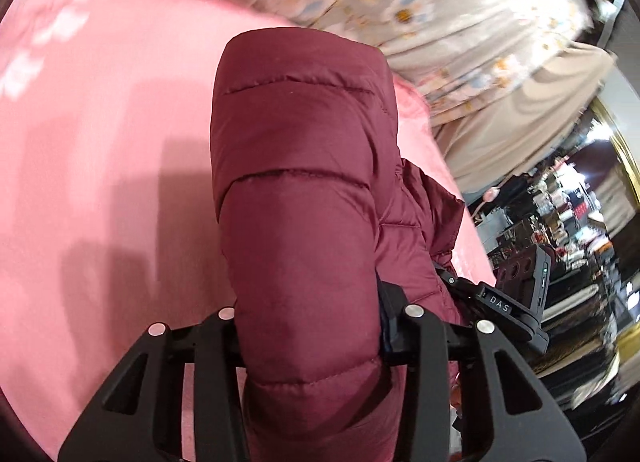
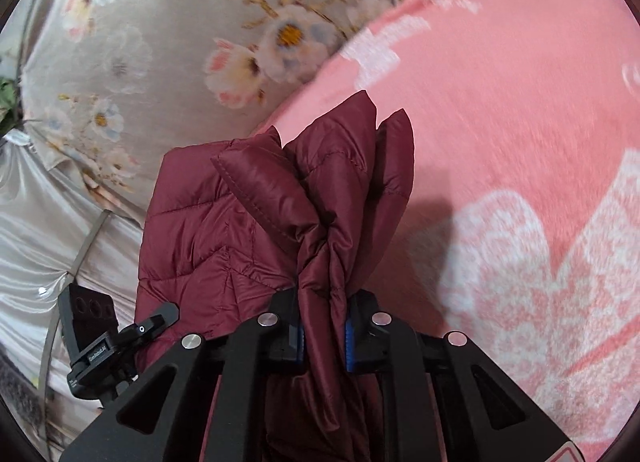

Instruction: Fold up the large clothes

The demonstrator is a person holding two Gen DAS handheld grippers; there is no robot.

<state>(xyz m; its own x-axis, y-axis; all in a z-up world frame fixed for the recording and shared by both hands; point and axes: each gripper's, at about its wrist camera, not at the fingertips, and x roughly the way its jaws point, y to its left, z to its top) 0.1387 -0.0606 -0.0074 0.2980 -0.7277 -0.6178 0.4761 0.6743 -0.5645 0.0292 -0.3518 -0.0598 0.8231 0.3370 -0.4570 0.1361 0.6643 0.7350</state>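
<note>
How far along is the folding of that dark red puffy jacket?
Partly done, it seems. The dark red quilted puffer jacket is already gathered into several layers, bunched between the right gripper fingers. In hand: the left gripper also clamps a padded section of it, and both hold it above the pink floral blanket. Left: laying it down flat as a neat bundle; nothing shows it resting yet.

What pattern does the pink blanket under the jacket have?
Large white flower shapes on the pink fleece blanket, seen best in the right wrist view.
</note>
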